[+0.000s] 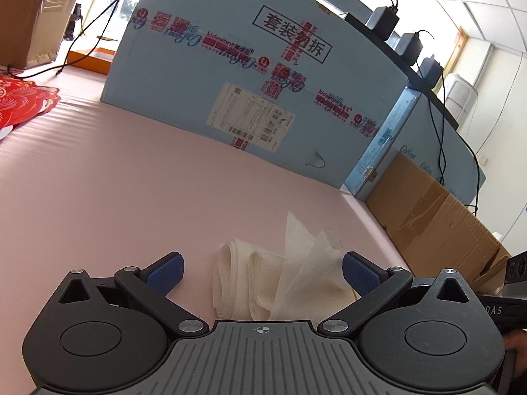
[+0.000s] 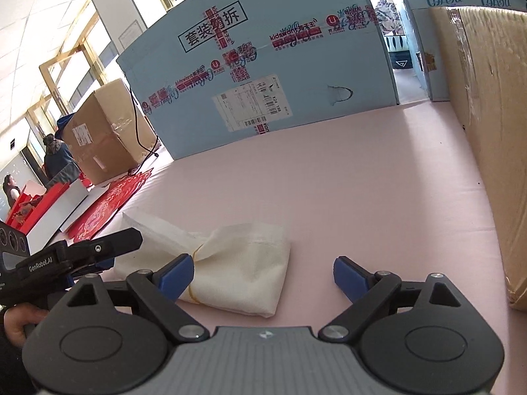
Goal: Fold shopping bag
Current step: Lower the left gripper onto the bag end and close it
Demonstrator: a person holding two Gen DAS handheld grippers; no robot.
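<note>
Left wrist view: soft, crinkled white shopping bag (image 1: 280, 273), folded, at twelve o'clock between the wide-spread, empty left gripper (image 1: 262, 271). Right gripper (image 2: 263, 278) likewise splayed, grasping nothing, on pink mat (image 2: 362, 181).

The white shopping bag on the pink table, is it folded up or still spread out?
Folded: the white shopping bag lies as a compact layered bundle on the pink table, cinched by a thin yellow band, with loose ends sticking out.

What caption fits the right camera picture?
Open right gripper above a folded white fabric shopping bag on the pink table.
</note>
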